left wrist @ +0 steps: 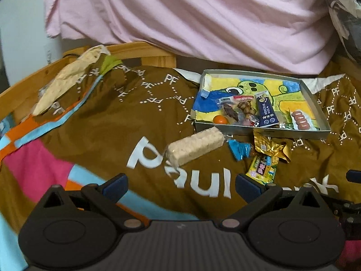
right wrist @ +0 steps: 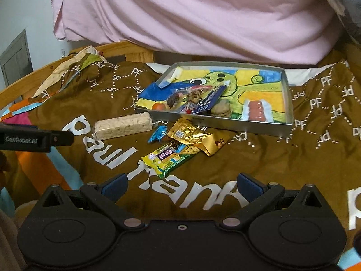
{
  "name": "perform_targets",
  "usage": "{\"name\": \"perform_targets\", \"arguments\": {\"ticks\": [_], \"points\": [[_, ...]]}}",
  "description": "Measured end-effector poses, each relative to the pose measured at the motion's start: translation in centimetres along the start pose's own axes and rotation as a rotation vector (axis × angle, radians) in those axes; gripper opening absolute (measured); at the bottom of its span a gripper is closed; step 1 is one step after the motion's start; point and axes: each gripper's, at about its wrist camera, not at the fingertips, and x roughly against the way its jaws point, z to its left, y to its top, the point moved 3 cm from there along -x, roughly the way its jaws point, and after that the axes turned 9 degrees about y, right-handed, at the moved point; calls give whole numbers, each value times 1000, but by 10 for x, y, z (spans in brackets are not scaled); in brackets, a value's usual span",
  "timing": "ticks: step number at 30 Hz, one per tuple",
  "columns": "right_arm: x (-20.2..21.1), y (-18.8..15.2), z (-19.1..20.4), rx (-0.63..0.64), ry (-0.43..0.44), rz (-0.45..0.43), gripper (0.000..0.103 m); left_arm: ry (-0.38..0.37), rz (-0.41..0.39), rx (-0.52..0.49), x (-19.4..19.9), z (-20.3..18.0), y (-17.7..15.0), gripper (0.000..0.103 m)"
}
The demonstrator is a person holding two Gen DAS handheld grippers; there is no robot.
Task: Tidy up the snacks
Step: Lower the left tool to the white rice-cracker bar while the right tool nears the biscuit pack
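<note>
On top of the brown blanket [right wrist: 282, 169], toward its far edge, sits the metal tray [right wrist: 287, 103] w/ a few snacks already inside. Just off the tray's near wall: pale rice bar [right wrist: 123, 128], then gold packet [right wrist: 196, 139], yellow-green bar [right wrist: 169, 159], lil blue candy [right wrist: 158, 133]. Right gripper [right wrist: 181, 186] has fingers spread wide, nothing btwn them, yellow-green bar just ahead. Left gripper [left wrist: 181, 186] also wide apart, empty, rice bar ahead of it.

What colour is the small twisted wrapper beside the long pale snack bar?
Bright blue wrapper, clearest in the right wrist view.
</note>
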Motion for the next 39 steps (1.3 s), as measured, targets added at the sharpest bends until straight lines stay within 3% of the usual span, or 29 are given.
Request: {"name": "perform_targets", "arguments": {"ticks": [7, 16, 20, 27, 31, 34, 39], "points": [[-45, 6, 0, -24, 19, 38, 102, -41, 35, -31, -44, -6, 23, 103], [-110, 14, 2, -114, -7, 71, 102, -74, -21, -172, -98, -25, 43, 103], [-127, 15, -3, -152, -5, 84, 102, -84, -16, -249, -118, -33, 44, 103], [-133, 14, -6, -144, 24, 75, 102, -143, 13, -244, -141, -33, 41, 102], [-139, 16, -5, -123, 15, 73, 100, -147, 32, -272, -149, -35, 39, 94], [-146, 17, -2, -98, -8, 88, 96, -168, 65, -268, -156, -35, 37, 77], [-145, 15, 4, -69, -11, 110, 82, -203, 118, -249, -158, -35, 36, 63]]}}
